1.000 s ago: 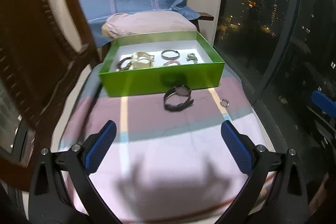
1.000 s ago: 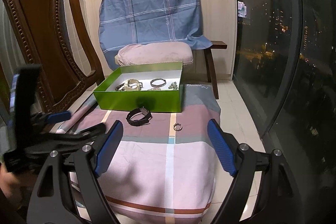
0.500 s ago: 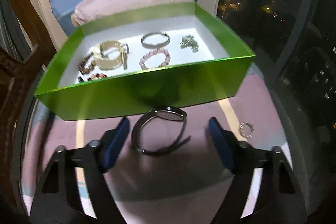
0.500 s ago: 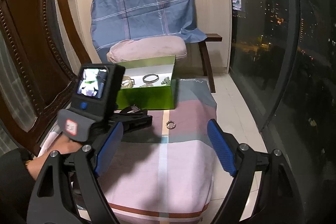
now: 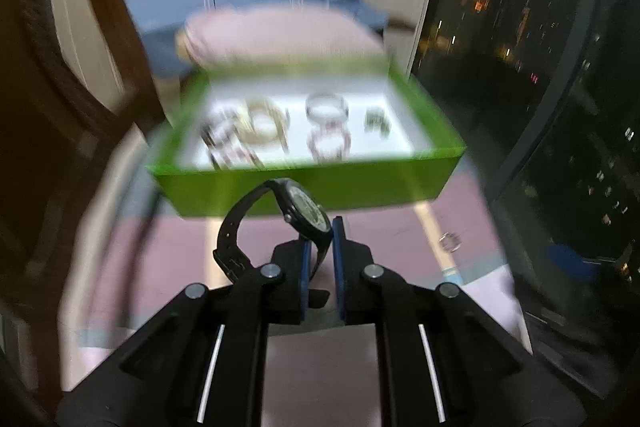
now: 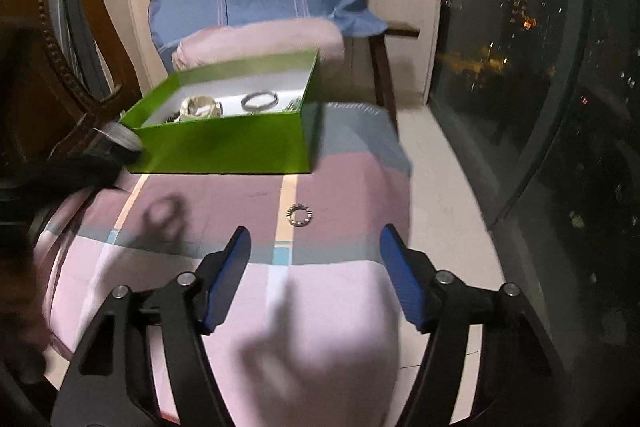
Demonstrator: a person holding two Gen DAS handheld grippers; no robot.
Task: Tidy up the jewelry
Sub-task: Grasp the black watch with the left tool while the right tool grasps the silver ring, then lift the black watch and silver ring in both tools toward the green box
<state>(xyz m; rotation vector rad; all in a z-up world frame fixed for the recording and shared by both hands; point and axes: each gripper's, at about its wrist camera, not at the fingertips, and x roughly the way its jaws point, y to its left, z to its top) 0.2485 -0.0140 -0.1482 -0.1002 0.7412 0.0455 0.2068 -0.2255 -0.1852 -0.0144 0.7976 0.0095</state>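
My left gripper (image 5: 319, 247) is shut on the strap of a black wristwatch (image 5: 280, 217) and holds it lifted just in front of the green box (image 5: 304, 183). The box holds several bracelets and bangles (image 5: 326, 107), blurred in the left wrist view. In the right wrist view the box (image 6: 224, 147) sits at the far left of the striped cloth. A small silver ring (image 6: 299, 215) lies on the cloth ahead of my right gripper (image 6: 316, 263), which is open and empty. The ring also shows in the left wrist view (image 5: 450, 240).
The striped cloth (image 6: 328, 307) covers a low surface that drops off at the right to a tiled floor (image 6: 444, 163) and a dark glass window. A carved wooden chair (image 6: 60, 39) stands at the left. A pink cushion (image 6: 260, 43) and blue cloth lie behind the box.
My left gripper closed on the watch and lifted it off the cloth. My right gripper moved forward and down toward the ring, staying open.
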